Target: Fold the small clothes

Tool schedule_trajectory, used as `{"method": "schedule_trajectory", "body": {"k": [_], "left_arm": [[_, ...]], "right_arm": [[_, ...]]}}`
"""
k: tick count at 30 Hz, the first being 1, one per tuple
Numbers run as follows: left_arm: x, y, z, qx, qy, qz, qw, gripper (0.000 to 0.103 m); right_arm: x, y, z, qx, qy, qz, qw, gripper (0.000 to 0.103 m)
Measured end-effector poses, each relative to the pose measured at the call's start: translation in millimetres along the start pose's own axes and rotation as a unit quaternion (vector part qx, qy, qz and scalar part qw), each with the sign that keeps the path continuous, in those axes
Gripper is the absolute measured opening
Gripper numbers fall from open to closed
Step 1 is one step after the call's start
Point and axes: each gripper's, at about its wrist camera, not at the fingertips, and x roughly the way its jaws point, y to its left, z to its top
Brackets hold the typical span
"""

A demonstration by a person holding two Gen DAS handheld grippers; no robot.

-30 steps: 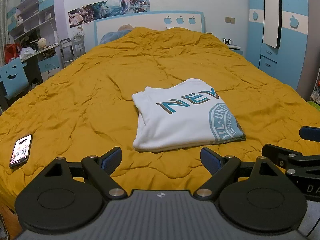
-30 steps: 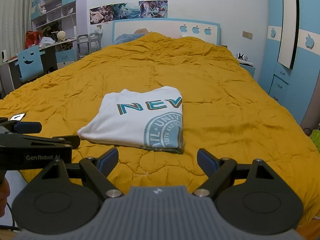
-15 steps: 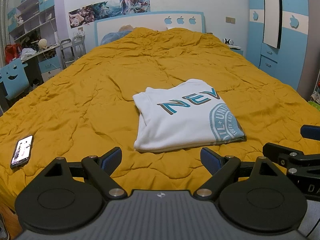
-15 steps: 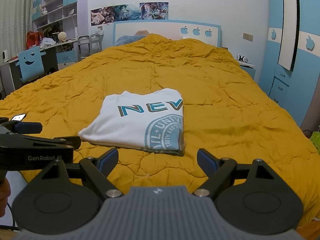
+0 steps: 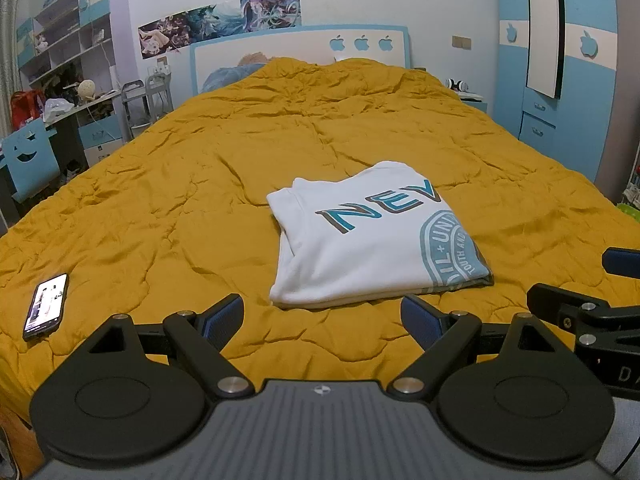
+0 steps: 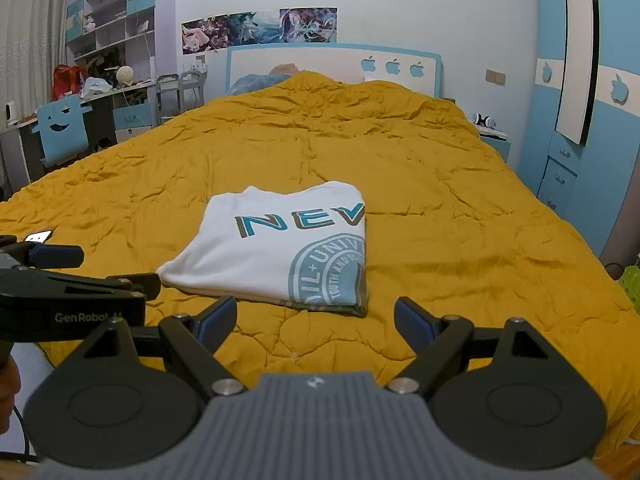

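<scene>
A white T-shirt [image 5: 360, 240] with teal lettering and a round teal print lies folded into a flat rectangle on the mustard quilt [image 5: 200, 200]; the right wrist view shows the same T-shirt [image 6: 276, 248]. My left gripper [image 5: 322, 320] is open, held back over the bed's near edge, just short of the shirt's front hem. My right gripper [image 6: 316, 320] is open too, at the same distance, with nothing between its fingers. Each gripper also shows at the side of the other's view.
A phone [image 5: 46, 306] with a lit screen lies on the quilt at the near left. A desk with a blue chair [image 6: 62, 128] stands left of the bed. Blue wardrobes [image 5: 560, 80] line the right wall. The headboard [image 5: 300, 52] is at the far end.
Both grippers have drifted back slightly, so the view shifts a little. The shirt has not moved and both grippers stay open.
</scene>
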Motion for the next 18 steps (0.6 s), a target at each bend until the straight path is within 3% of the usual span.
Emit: {"method": "schedule_trajectory", "body": {"k": [18], "left_arm": [[-1.3, -0.5, 2.4, 0.000, -0.002, 0.000, 1.0000, 0.103]], "right_arm": [[0.2, 1.0, 0.6, -0.002, 0.001, 0.002, 1.000, 0.082]]}}
